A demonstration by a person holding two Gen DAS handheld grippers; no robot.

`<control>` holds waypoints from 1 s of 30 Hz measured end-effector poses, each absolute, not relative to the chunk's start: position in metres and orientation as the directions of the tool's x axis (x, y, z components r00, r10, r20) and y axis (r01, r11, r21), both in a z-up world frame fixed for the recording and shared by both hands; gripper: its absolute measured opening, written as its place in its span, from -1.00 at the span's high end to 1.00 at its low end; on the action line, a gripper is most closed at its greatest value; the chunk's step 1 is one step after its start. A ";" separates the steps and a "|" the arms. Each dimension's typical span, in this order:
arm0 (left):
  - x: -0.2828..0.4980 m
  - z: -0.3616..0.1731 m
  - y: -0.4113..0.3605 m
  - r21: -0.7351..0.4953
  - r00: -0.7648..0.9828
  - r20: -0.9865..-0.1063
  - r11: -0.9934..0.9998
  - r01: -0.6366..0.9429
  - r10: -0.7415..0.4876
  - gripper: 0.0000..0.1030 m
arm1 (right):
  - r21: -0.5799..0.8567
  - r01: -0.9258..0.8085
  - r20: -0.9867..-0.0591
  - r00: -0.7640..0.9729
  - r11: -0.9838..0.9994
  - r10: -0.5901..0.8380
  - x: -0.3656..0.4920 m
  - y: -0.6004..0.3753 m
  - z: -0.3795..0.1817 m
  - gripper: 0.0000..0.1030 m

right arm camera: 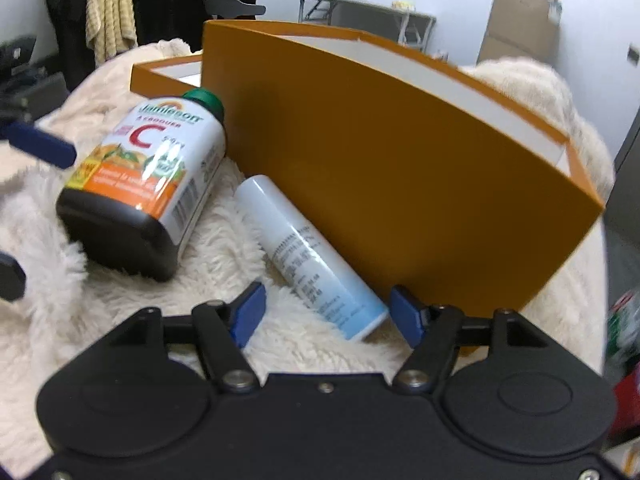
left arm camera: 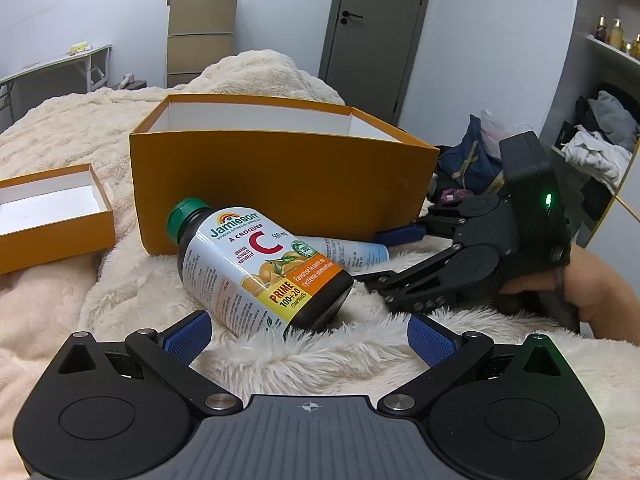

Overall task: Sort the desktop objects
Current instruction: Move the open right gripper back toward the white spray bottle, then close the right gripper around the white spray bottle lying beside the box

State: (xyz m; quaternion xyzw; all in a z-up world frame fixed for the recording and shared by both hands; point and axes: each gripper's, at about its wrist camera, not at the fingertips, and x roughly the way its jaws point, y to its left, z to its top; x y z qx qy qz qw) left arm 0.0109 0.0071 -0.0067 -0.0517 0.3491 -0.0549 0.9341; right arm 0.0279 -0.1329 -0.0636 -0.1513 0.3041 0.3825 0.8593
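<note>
Both our tools spread, empty: left tool (left arm camera: 308, 336) faces vitamin bottle (left arm camera: 260, 268), right tool (right arm camera: 326, 314) straddles spray can (right arm camera: 308, 256). Risk: round can rolls on fluffy blanket (left arm camera: 280, 356), jams against orange box (left arm camera: 288, 184).

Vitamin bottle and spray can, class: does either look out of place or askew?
Both lie on their sides on the fluffy blanket, outside the orange box. The vitamin bottle sits slanted; the spray can rests along the box's wall. Nothing spilled or damaged.
</note>
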 end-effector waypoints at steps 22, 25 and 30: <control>0.012 -0.008 0.005 -0.139 0.747 -0.649 0.988 0.070 -0.144 -1.00 | 0.384 -0.708 -0.581 0.314 0.593 0.751 0.066 -0.164 -0.072 -0.24; 0.013 -0.008 0.006 -0.139 0.747 -0.649 0.988 0.071 -0.145 -1.00 | 0.446 -0.715 -0.537 0.267 0.538 0.800 0.067 -0.170 -0.070 -0.14; 0.013 -0.008 0.007 -0.145 0.747 -0.649 0.987 0.068 -0.147 -1.00 | 0.512 -0.739 -0.464 0.190 0.437 0.865 0.063 -0.178 -0.063 0.06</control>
